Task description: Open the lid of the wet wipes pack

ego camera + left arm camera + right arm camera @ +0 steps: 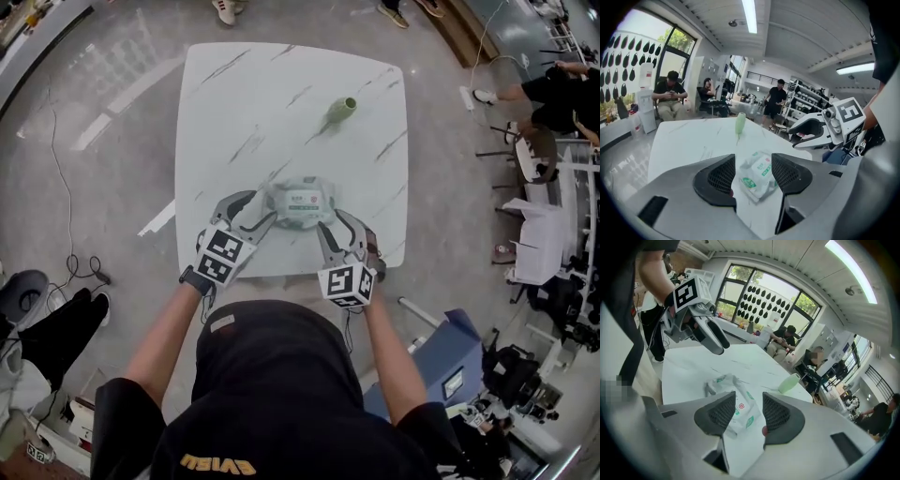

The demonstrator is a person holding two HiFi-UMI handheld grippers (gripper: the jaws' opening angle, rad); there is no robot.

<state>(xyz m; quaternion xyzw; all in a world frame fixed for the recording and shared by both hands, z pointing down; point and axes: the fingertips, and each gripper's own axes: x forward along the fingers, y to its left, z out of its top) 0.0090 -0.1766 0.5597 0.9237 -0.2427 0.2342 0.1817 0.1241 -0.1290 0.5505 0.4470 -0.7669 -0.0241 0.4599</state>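
Note:
The wet wipes pack (302,203), white with green print, lies flat near the front edge of the white marble table (244,112). My left gripper (251,212) is at the pack's left end and my right gripper (340,226) at its right end, both open with nothing pressed between the pads. In the left gripper view the pack (757,175) shows on the table just beyond the open left gripper (753,165). The right gripper view shows the pack (736,405) in the same way past the open right gripper (749,411). I cannot tell whether the lid is up or down.
A pale green bottle (340,111) lies on its side at the table's far right, also the bottle (740,123) and the bottle (789,383). People sit and stand beyond the table; a seated person (669,95) is at the far left. Cables (80,267) lie on the floor at the left.

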